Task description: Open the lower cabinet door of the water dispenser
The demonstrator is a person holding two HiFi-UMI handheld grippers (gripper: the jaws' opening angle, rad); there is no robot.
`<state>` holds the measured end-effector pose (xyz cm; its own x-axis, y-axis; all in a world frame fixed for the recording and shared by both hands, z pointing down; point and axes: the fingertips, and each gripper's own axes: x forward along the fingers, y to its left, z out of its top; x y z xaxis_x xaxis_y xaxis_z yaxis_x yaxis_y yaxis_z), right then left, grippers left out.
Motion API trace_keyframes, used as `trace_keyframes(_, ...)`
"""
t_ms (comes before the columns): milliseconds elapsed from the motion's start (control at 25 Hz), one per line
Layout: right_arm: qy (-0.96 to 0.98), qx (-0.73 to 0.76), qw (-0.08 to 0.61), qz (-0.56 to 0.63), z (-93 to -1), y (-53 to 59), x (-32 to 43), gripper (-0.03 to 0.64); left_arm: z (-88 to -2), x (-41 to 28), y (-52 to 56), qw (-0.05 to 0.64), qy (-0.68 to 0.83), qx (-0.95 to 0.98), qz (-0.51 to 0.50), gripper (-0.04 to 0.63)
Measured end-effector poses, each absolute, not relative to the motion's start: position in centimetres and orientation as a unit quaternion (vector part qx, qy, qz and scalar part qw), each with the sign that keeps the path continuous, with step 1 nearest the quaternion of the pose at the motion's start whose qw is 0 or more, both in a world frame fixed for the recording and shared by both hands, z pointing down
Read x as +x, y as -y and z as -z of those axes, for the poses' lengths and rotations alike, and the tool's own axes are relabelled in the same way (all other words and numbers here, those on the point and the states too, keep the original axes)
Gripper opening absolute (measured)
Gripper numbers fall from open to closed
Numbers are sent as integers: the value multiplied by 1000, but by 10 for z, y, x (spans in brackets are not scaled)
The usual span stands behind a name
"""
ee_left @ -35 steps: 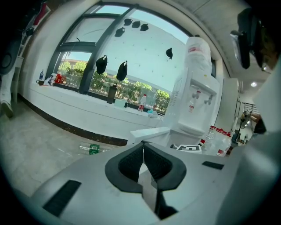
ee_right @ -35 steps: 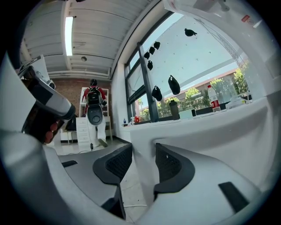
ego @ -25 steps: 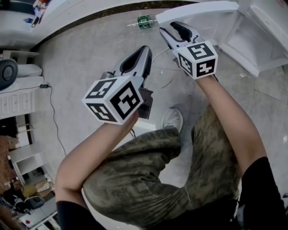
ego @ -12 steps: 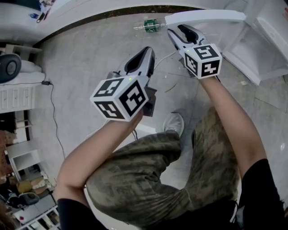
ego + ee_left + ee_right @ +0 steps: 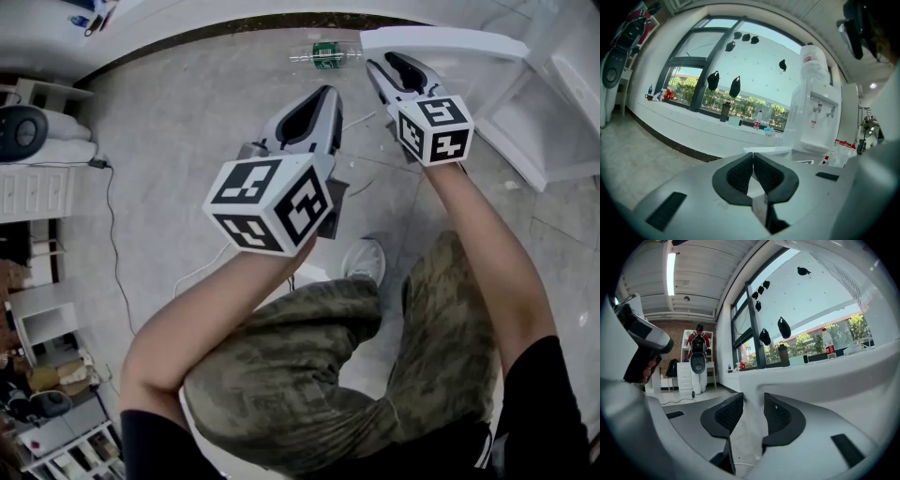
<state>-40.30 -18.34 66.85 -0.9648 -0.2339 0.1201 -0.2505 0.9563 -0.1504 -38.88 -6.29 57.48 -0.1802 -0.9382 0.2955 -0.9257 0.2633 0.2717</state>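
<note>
The white lower cabinet door (image 5: 441, 39) of the water dispenser (image 5: 553, 103) stands swung open over the floor, seen edge-on from above. My right gripper (image 5: 384, 61) is at the door's free edge, just below it in the head view. Its jaws are closing, and a gap still shows between the pads. In the right gripper view the door (image 5: 825, 376) fills the right side, its edge just beyond the right gripper (image 5: 753, 399). My left gripper (image 5: 323, 94) hangs left of the door, shut and empty. In its own view the left gripper (image 5: 753, 157) faces the dispenser (image 5: 813, 117).
A plastic bottle with a green label (image 5: 325, 54) lies on the floor by the wall. A cable (image 5: 108, 234) runs across the floor at the left, near a white drawer unit (image 5: 28, 202) and a black round appliance (image 5: 19, 131). The person's knees and shoe (image 5: 361, 258) are below the grippers.
The right gripper's jaws have drawn a little closer together. Both grippers and the door have drifted slightly right in the head view; they keep their places relative to one another.
</note>
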Motion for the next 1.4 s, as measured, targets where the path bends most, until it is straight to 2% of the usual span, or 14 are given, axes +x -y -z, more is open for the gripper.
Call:
trace_keyframes(280, 988, 125, 56, -75, -669, 187, -407, 130, -579, -398, 68, 193, 787, 584, -33, 8)
trace_keyframes(560, 987, 123, 56, -84, -668, 185, -404, 130, -577, -403, 63, 200, 793, 576, -21, 8)
trace_keyframes(640, 988, 120, 62, -78, -666, 182, -399, 108, -572, -401, 61, 187, 794, 577, -35, 8)
trace_keyframes(720, 988, 123, 60, -71, -662, 181, -393, 52, -569, -400, 57, 182, 797, 574, -45, 8)
trace_keyframes(1040, 986, 131, 55, -91, -652, 175, -351, 52, -558, -383, 48, 185, 788, 587, -27, 8)
trace_keyframes(1200, 984, 134, 53, -100, -645, 175, -316, 13, -552, -356, 52, 183, 776, 603, -22, 8)
trace_keyframes(1400, 981, 154, 70, -98, -639, 167, -278, 2, -548, -329, 73, 203, 750, 629, 28, 8)
